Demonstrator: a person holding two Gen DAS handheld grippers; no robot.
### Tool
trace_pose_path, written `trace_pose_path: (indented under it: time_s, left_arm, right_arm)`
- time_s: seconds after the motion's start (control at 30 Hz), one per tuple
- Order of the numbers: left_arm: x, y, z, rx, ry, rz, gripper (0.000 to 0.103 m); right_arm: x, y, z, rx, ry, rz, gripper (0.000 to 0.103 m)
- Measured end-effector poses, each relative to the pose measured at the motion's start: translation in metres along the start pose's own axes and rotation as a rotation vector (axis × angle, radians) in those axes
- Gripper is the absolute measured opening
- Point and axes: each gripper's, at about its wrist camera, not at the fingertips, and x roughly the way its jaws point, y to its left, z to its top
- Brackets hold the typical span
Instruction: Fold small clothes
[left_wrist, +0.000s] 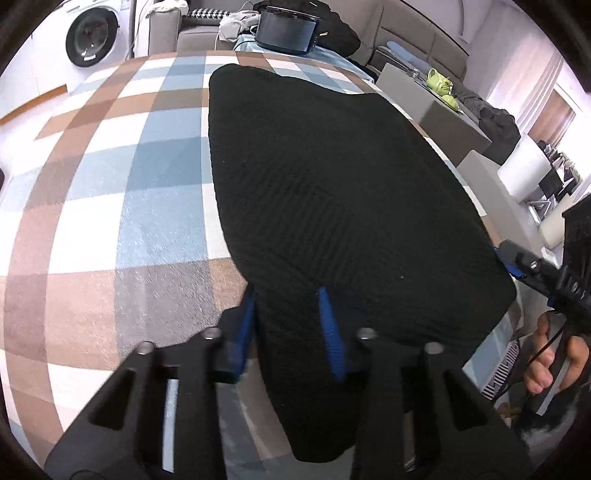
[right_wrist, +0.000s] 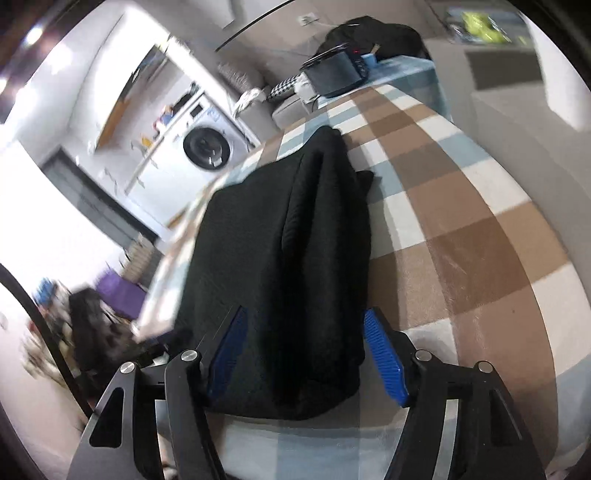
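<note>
blue-padded fingers (left_wrist: 248, 325) of the left gripper (left_wrist: 290, 325) sit closest to the lens, narrowed around the near edge of the black knitted garment (left_wrist: 332, 192); the cloth runs up between the pads and looks pinched there, though the dark fabric hides the exact contact. taking that garment as the landmark: it lies flat on a checked brown, blue and white blanket (left_wrist: 110, 192), folded lengthwise, with one long fold ridge running away from the camera in the right wrist view.

the right gripper (right_wrist: 314, 354) stands over the garment's near end with its jaws wide apart, one blue pad (right_wrist: 386, 354) just off the garment's right edge above the blanket, the other over the cloth on the left; neither pad presses on it. in the left wrist view that same gripper (left_wrist: 517, 264) shows at the garment's right side, with the person's hand (left_wrist: 550, 358) on its handle below.

beyond the garment's far end a black box-shaped appliance (left_wrist: 286, 31) rests on a light blue cloth. far left of the garment stands a white washing machine (left_wrist: 92, 37). to the garment's right sits a grey low cabinet with green crockery (left_wrist: 439, 86) on top.
</note>
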Motion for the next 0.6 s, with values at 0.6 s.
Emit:
trace_pose_path:
  time_s: [0.6]
  left_arm:
    - [-0.004,0.056,0.028,-0.065,-0.043,0.084,0.021]
  right_arm:
    - [0.066,0.035,0.016,-0.078,0.098,-0.006,0.028]
